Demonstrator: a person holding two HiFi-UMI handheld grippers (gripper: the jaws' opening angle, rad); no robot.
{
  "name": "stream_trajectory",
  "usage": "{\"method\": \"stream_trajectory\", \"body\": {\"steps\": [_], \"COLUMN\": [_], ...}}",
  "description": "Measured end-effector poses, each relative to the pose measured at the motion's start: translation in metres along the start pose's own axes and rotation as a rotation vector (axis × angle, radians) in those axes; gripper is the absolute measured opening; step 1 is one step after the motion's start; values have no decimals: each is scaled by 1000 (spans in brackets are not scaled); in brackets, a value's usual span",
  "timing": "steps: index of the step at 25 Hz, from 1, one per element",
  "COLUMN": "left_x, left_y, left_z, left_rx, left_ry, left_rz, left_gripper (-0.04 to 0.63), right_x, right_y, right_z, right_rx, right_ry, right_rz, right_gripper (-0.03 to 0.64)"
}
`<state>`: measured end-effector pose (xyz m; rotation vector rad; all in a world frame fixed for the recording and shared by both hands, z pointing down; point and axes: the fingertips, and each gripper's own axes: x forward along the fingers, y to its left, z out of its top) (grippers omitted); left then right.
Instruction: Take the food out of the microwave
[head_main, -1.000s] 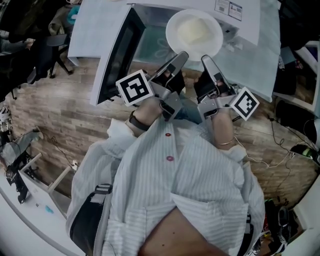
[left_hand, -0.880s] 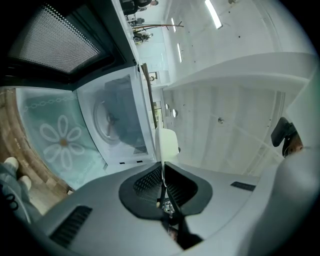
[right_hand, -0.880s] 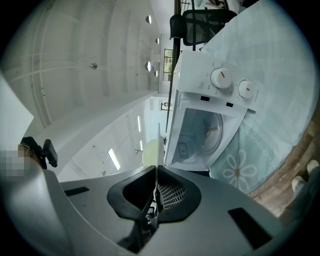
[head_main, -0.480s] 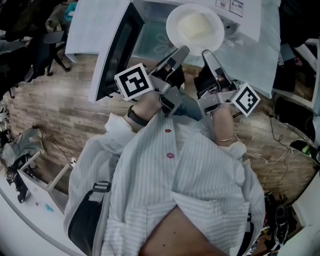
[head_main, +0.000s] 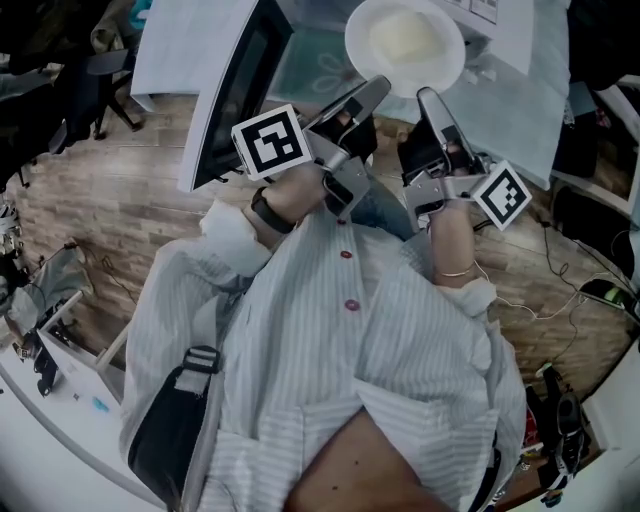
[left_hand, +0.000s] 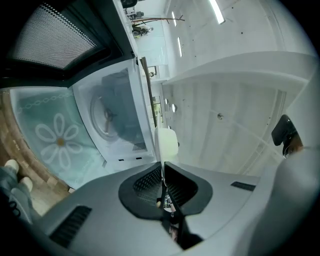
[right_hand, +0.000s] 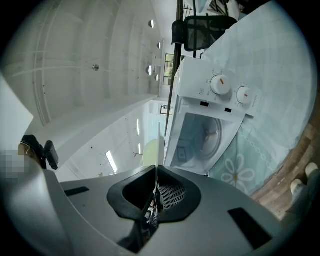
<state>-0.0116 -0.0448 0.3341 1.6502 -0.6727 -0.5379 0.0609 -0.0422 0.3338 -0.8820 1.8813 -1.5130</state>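
Note:
A white plate (head_main: 405, 45) with pale food (head_main: 400, 38) hangs in front of the open microwave (head_main: 500, 30). My left gripper (head_main: 378, 90) is shut on its near-left rim. My right gripper (head_main: 428, 96) is shut on its near-right rim. In the left gripper view the plate's thin rim (left_hand: 162, 167) runs edge-on between the pads, with the food (left_hand: 167, 142) above them. The bare microwave cavity (left_hand: 112, 120) shows behind. The right gripper view shows the rim (right_hand: 158, 150) pinched the same way, with the microwave's knob panel (right_hand: 222, 86) beyond.
The microwave door (head_main: 238, 95) stands swung open to the left, beside my left gripper. A pale floral tablecloth (head_main: 540, 100) covers the table under the microwave. On the wooden floor (head_main: 120, 200) are a chair (head_main: 95, 75) at far left and cables (head_main: 560, 295) at right.
Only the head view's framing has shifted a little. Both grippers keep their hold on the plate in the same place before the microwave.

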Motion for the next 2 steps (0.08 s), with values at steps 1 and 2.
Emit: {"method": "stream_trajectory", "body": {"steps": [1, 2], "left_x": [3, 6], "left_y": [-1, -2], "left_z": [2, 4], "left_rx": [12, 24], "left_ry": [13, 25], "left_rz": [-5, -10], "left_gripper": [23, 23], "right_x": [1, 3], "right_y": [1, 2], "right_z": [3, 7], "right_rx": [-12, -23], "right_ry": [-6, -12], "right_rz": [1, 1], "right_gripper": [40, 40]}}
